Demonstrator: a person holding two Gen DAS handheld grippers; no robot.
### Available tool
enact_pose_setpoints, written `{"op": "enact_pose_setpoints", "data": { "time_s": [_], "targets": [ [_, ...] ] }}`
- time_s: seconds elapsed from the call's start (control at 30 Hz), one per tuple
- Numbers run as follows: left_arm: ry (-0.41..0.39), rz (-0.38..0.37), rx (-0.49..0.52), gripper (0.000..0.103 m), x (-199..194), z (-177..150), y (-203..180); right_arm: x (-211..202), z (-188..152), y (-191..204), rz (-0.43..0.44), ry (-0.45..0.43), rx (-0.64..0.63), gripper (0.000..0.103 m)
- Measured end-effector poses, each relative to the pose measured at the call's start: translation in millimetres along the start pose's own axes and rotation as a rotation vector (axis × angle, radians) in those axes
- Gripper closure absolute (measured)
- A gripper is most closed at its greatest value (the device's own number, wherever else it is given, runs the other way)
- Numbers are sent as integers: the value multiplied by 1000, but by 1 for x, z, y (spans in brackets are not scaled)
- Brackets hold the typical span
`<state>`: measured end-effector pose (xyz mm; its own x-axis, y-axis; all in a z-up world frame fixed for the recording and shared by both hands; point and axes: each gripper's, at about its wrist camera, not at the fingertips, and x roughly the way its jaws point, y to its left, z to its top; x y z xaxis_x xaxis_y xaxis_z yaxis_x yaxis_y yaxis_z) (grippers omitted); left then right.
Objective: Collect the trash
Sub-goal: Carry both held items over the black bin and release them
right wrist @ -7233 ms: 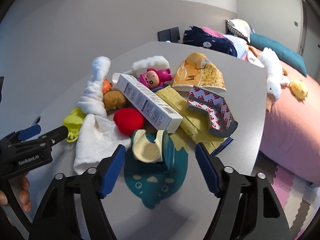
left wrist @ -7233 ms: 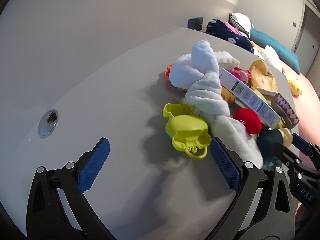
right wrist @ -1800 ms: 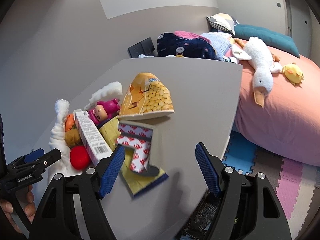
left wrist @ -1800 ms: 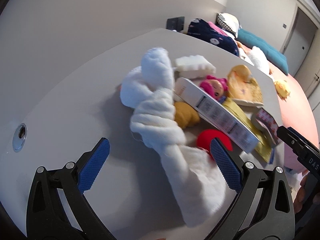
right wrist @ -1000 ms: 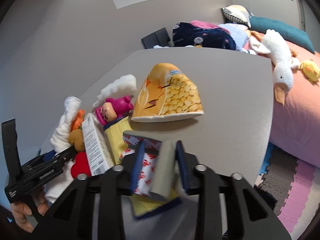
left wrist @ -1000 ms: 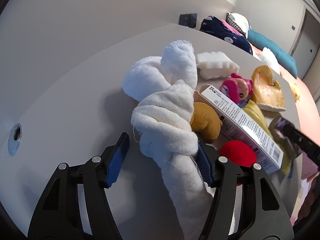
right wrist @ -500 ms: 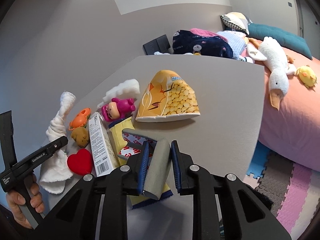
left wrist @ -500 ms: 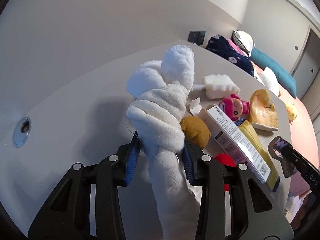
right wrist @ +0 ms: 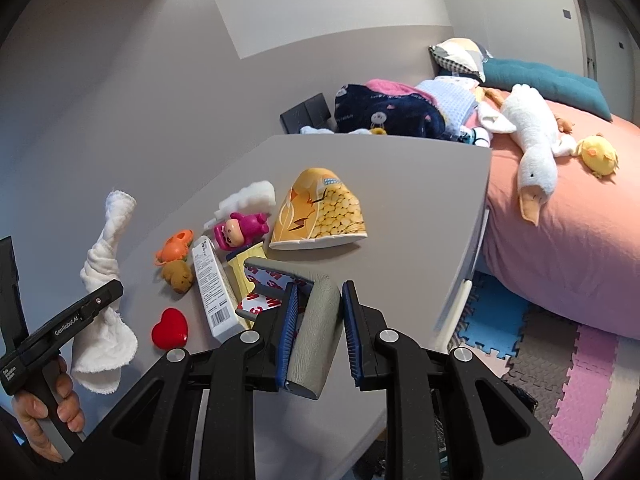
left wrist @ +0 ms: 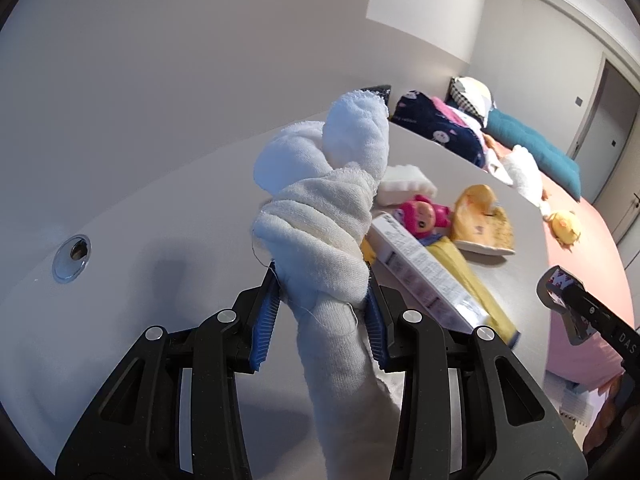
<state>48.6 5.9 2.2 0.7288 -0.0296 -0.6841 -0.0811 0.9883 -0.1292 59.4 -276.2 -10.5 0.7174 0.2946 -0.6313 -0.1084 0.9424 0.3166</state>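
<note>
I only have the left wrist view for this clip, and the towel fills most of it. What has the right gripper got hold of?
Observer: The right gripper has its fingers shut on a grey foam corner guard with red-printed white backing.
Reviewer: Is the towel hiding anything from me?
Observer: Yes. Behind the white towel an orange toy lies just left of the white box.
Reviewer: Anything else there?
Observer: A red heart lies on the table, left of the box's near end.
</note>
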Motion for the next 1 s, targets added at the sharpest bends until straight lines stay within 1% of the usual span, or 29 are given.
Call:
{"op": "enact_pose_setpoints", "data": {
  "time_s": [0.27, 0.7, 1.0],
  "targets": [
    [-8, -43, 55, 65, -21, -13, -31, -31, -8, -16, -17, -29, 17, 79],
    [-4, -150, 192, 64, -41, -34, -113, -82, -18, -53, -70, -85, 59, 79],
    [2, -219, 291, 64, -49, -49, -167, -114, -26, -93, -134, -118, 107, 79]
  ]
}}
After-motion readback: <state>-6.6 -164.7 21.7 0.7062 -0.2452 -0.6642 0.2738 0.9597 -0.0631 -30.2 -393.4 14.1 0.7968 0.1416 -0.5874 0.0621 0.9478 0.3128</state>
